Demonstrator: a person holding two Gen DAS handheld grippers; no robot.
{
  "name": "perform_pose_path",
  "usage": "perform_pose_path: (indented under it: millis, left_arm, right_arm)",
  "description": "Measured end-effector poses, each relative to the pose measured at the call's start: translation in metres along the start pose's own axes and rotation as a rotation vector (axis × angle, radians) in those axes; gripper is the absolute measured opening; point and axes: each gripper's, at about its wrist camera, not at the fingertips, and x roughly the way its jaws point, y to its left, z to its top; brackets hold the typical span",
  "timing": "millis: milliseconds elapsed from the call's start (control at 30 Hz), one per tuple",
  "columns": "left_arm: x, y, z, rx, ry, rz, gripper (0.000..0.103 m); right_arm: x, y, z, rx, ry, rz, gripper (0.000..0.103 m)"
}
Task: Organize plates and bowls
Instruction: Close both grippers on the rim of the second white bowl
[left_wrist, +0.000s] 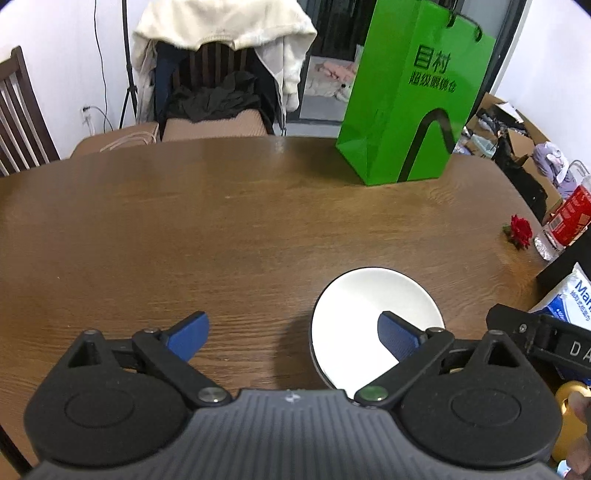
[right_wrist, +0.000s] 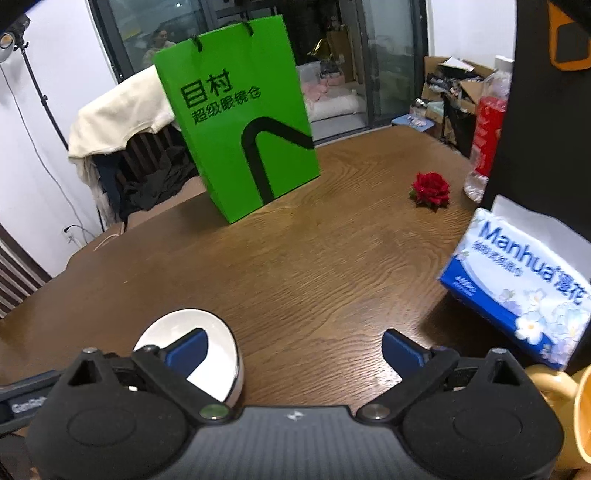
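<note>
A white bowl (left_wrist: 373, 306) with a grey outside stands on the brown wooden table (left_wrist: 221, 229), near its front edge. My left gripper (left_wrist: 291, 334) hovers above the table with its jaws wide open; its right blue finger (left_wrist: 397, 334) hangs over the bowl's inside, the left one over bare wood. Nothing is gripped. In the right wrist view the same bowl (right_wrist: 218, 339) lies at the lower left. My right gripper (right_wrist: 293, 350) is open too, its left blue finger (right_wrist: 186, 350) above the bowl, its right finger over the table.
A tall green paper bag (left_wrist: 410, 96) stands at the table's far side. A red rose (right_wrist: 431, 186), a blue tissue pack (right_wrist: 517, 284) and a black box stand on the right. A yellow cup (right_wrist: 576, 413) sits at the near right. Chairs with clothes stand behind.
</note>
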Motion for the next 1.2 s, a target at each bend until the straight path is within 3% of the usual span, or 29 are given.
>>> perform_pose_path:
  millis: [67,200,367,433,600,700,800,1200]
  left_arm:
    - [0.007,-0.001,0.000,0.005,0.016,0.000,0.090]
    - [0.019,0.000,0.000,-0.006,0.053,0.000,0.074]
    - [0.032,-0.002,0.000,-0.010,0.077,0.002,0.066]
    - [0.037,-0.003,0.002,-0.009,0.086,0.006,0.059]
    - [0.048,-0.004,0.006,-0.018,0.121,-0.014,0.023]
    - [0.051,-0.003,0.007,-0.028,0.136,-0.038,0.009]
    - [0.053,-0.005,0.008,-0.022,0.137,-0.046,0.008]
    - [0.048,-0.009,0.003,0.030,0.141,-0.052,0.008]
  right_arm:
    - [0.006,0.003,-0.001,-0.005,0.008,-0.002,0.093]
    - [0.018,0.008,-0.002,-0.011,0.046,0.019,0.077]
    - [0.037,0.017,-0.005,-0.021,0.115,0.016,0.058]
    - [0.043,0.020,-0.006,-0.028,0.129,0.012,0.054]
    - [0.059,0.029,-0.006,-0.035,0.171,0.011,0.036]
    - [0.063,0.035,-0.008,-0.047,0.182,0.022,0.021]
    - [0.063,0.039,-0.009,-0.041,0.185,0.054,0.006]
    - [0.061,0.035,-0.011,-0.026,0.196,0.048,0.005]
